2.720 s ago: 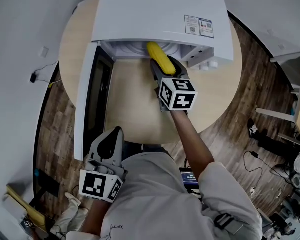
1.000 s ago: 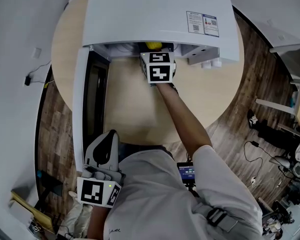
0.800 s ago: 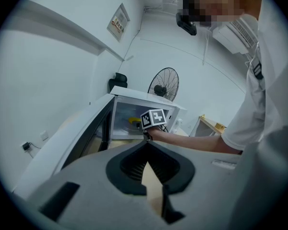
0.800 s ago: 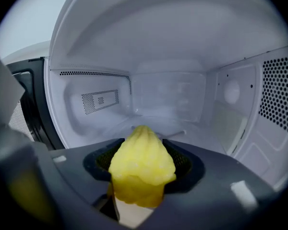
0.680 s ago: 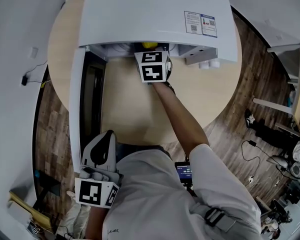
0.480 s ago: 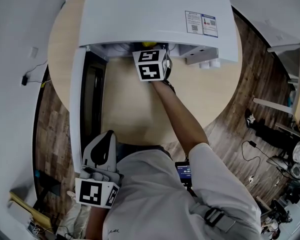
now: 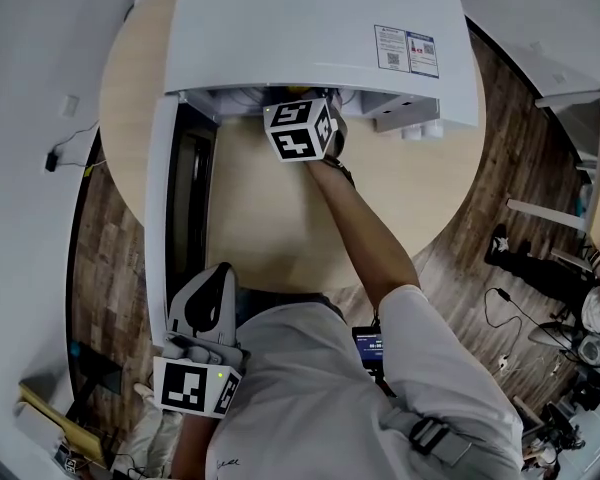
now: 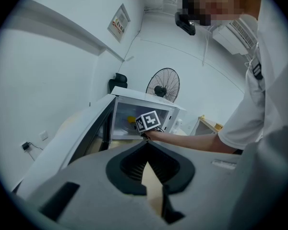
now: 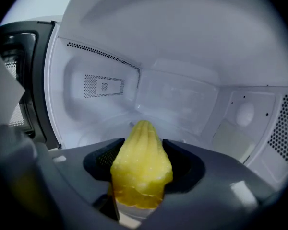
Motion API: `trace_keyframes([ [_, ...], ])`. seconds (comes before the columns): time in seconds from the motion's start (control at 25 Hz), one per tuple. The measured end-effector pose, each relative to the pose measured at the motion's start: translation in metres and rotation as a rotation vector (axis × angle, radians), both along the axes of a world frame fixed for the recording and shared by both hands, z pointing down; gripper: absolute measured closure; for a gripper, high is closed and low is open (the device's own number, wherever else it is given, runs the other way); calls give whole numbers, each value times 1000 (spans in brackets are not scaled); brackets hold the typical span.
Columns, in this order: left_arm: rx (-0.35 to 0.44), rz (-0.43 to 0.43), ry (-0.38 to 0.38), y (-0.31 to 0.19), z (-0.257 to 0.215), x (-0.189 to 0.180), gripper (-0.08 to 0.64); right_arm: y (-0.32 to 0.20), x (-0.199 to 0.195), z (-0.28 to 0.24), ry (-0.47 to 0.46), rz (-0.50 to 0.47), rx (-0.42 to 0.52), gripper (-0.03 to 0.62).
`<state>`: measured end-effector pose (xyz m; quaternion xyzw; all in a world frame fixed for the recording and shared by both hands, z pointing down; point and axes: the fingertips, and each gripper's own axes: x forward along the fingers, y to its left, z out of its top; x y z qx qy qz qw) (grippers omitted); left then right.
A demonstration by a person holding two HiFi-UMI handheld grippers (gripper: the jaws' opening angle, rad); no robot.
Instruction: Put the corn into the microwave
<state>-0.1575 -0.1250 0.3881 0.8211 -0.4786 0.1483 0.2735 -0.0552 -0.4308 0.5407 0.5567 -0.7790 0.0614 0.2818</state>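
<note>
**Corn is inside the open microwave**

A white microwave sits at the 12 o'clock side of the round wooden tabletop. Its door hangs wide open on the left and reaches toward 7 o'clock.

The person stretches the right arm out toward 12 o'clock. The right hand-held gripper is poked into the open front. From above, little more than its marker cube shows. Its jaws stand wide and squeeze the yellow corn from both sides.

The corn is in the white inside of the microwave, with its pointy tip aimed at the back wall. I cannot tell if the corn touches the bottom of the microwave.

The left hand-held gripper hangs low at 7 o'clock, by the near edge of the tabletop. It is close to the person's body and just beside the end of the open door. Its jaws meet at the tips, with nothing between them.

A black fan stands past the microwave.
</note>
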Motion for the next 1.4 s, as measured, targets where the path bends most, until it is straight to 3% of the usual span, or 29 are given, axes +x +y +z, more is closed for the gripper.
trace_keyframes([
  [0.44,5,10,2,1,-2,1,571,0,0,6,104,-16,5,331],
  [1.4,34,17,7,14,-11,12,571,11,2,-2,42,-32,-6,301],
])
